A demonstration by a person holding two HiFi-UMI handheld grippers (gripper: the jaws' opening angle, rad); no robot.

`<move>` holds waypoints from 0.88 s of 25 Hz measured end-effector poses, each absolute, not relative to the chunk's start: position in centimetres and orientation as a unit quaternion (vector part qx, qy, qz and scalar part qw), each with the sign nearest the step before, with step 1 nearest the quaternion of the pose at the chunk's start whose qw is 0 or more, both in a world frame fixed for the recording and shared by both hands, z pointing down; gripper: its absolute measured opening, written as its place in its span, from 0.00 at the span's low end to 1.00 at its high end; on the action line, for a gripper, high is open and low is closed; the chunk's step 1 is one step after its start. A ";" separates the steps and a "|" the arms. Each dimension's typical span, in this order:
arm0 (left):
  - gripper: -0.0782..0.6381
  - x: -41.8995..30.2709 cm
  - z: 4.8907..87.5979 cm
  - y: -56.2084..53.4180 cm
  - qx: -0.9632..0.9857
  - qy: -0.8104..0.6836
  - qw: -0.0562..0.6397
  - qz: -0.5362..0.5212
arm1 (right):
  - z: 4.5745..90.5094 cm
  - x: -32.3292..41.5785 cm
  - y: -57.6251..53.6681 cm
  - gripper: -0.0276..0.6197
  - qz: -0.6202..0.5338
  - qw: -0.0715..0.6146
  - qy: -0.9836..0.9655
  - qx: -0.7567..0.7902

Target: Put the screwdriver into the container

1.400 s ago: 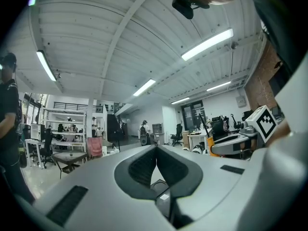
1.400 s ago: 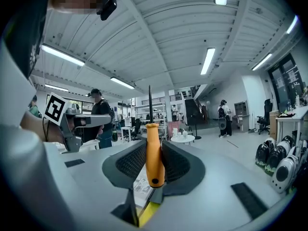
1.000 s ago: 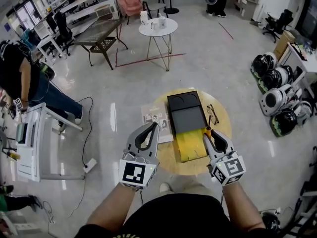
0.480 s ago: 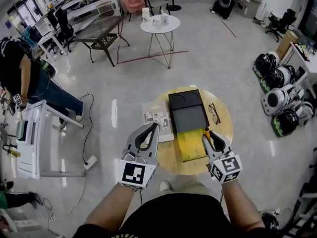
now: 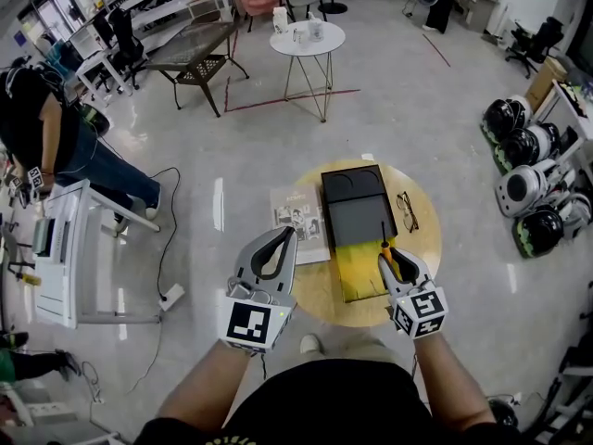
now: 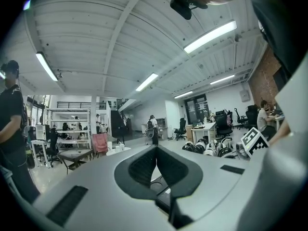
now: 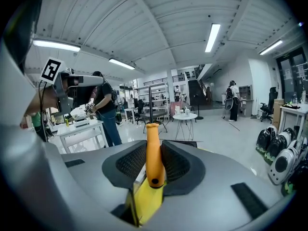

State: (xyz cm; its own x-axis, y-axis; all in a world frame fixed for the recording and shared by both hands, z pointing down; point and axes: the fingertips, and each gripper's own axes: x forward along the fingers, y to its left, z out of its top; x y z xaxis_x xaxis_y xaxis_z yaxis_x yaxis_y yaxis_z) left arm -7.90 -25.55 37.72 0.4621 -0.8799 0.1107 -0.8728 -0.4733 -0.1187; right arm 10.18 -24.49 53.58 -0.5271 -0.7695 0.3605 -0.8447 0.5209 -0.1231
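Round wooden table [image 5: 422, 248], and on it a long black container [image 5: 357, 222] with a yellow near end. A magazine [image 5: 298, 219] lies just left of it, sticking out past the table's edge. The left hand-held gripper [image 5: 289, 234] hangs by the magazine's near corner, jaws pressed together with nothing in them. The right hand-held gripper [image 5: 393, 254] is clenched on the orange handle of the screwdriver [image 7: 154, 153] – it's over the yellow end's right edge, shaft pointing away. Glasses [image 5: 406, 213] sit right of the container.

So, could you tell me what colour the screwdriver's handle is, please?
Orange; the screwdriver handle shows best in the right gripper view.
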 end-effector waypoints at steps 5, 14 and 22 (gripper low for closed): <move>0.13 -8.2 38.3 -26.0 -0.851 0.518 0.021 -0.083 | 55.7 10.0 -25.0 0.22 0.150 0.149 -0.862 0.461; 0.13 -8.7 39.0 -26.4 -0.844 0.528 0.011 -0.090 | 59.3 10.2 -25.2 0.22 0.163 0.182 -0.859 0.451; 0.13 -8.4 39.4 -26.7 -0.842 0.532 0.007 -0.090 | 62.5 10.5 -25.6 0.22 0.173 0.208 -0.855 0.443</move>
State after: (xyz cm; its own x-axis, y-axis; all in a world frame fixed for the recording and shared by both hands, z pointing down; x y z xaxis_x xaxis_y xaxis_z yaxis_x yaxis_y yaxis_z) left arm -8.45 -26.73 39.38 0.4176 -0.8971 0.1440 -0.8945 -0.4338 -0.1085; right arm 10.53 -25.62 62.53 -0.5217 -0.6849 0.5087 -0.8290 0.5477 -0.1127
